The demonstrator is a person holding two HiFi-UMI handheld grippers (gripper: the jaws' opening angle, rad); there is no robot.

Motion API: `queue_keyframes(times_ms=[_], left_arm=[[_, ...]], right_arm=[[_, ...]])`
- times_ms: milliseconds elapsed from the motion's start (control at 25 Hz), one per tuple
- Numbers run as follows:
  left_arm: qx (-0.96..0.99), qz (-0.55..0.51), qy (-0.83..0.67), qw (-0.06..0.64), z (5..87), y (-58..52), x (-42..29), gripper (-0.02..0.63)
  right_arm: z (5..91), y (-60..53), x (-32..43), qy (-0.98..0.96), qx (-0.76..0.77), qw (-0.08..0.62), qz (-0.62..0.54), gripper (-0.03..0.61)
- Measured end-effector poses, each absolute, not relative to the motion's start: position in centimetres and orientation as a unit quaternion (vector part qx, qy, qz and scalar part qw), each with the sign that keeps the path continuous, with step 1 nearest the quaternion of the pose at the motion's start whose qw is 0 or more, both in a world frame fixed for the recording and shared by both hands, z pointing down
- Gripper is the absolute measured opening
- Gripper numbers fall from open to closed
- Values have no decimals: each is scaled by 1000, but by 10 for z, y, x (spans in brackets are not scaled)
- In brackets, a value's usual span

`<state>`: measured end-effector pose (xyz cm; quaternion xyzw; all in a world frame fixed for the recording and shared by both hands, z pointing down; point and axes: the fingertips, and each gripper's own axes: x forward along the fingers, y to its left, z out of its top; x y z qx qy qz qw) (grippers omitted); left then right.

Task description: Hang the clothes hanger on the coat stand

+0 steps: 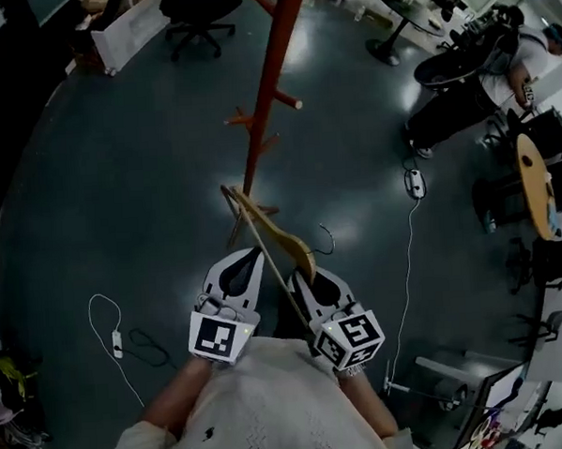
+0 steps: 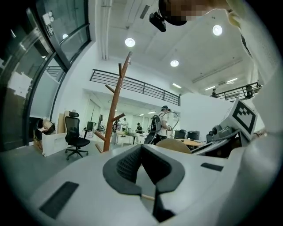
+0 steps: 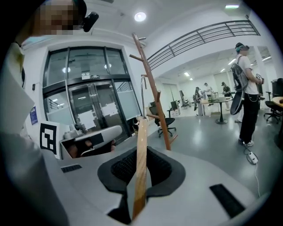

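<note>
At the left of the head view, the left gripper (image 1: 254, 255) is hovering with its jaws drawn together on nothing that I can make out. In its own view (image 2: 142, 148) a thin pale sliver is showing at the base of the pads, and what it is I cannot tell.

Just to its right, the wooden clothes hanger (image 1: 274, 230) is hanging in the air between the two tools. Its long axis is running from a far left end back toward the person's right, and its metal hook (image 1: 325, 238) is curling off to the right.

The right gripper (image 1: 298, 277) is clenching the near end of that hanger. In the right gripper view (image 3: 141, 152) the pads (image 3: 120, 168) are pressing on the wooden bar (image 3: 141, 163), which is standing up between them.

The red-brown coat stand (image 1: 269, 88) is rising straight ahead of both grippers, well apart from them, with its pegs (image 1: 291, 102) sticking out higher up the trunk. The hanger's far end is pointing at the lower trunk. I judge the coming move to be a reach forward and up with the right arm (the only one carrying anything), turning the hook toward a peg.

No brand or lettering is showing. The only print is the black-and-white square markers on the two cubes (image 1: 218, 335), and the sheets on the glass doors (image 3: 88, 117) are coming out too small to read.
</note>
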<state>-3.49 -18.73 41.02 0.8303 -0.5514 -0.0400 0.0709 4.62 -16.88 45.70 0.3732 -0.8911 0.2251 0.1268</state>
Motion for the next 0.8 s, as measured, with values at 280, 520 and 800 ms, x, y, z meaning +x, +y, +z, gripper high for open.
queue_keyframes(times_ms=[280, 520, 800], left_arm=[[789, -30, -608, 77, 414, -220, -34, 12], [736, -8, -672, 77, 414, -261, -38, 12], [675, 3, -736, 57, 400, -305, -28, 12]], right_arm=[[453, -231, 57, -924, 291, 140, 206, 68], [449, -295, 52, -950, 186, 160, 191, 67], [443, -361, 49, -968, 24, 188, 165, 69]])
